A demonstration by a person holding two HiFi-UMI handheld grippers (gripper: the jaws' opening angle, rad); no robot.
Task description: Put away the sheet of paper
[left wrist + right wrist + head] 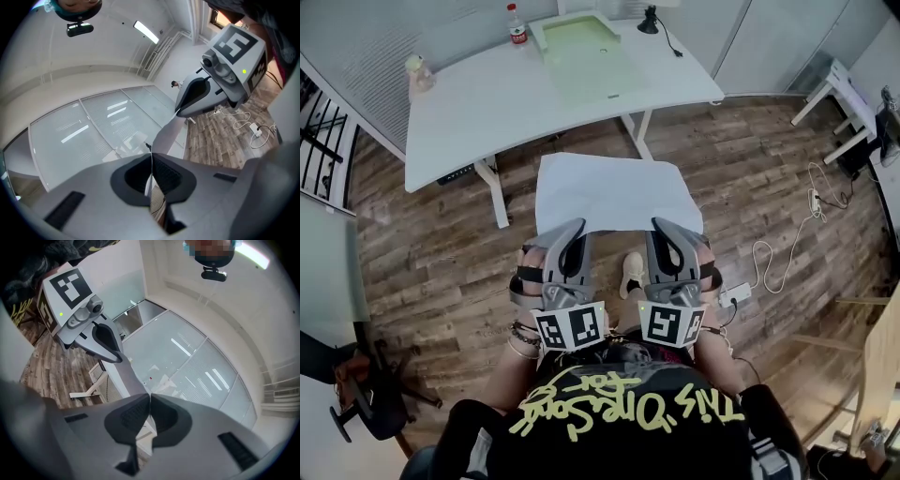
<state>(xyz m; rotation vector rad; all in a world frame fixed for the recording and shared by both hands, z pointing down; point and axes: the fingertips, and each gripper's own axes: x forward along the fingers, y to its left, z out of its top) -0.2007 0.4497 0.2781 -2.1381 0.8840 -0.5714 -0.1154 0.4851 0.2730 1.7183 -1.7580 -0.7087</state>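
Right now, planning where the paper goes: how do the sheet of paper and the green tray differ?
The sheet of paper is white; the green tray is pale green. The paper hangs over the floor, pinched at its near edge by the left gripper and right gripper; the tray rests on the white desk. The paper is flat; the tray has a raised rim. Both are rectangular.

Head view steeply down over sheet (614,192); gripper views close along jaws, all sharing sheet
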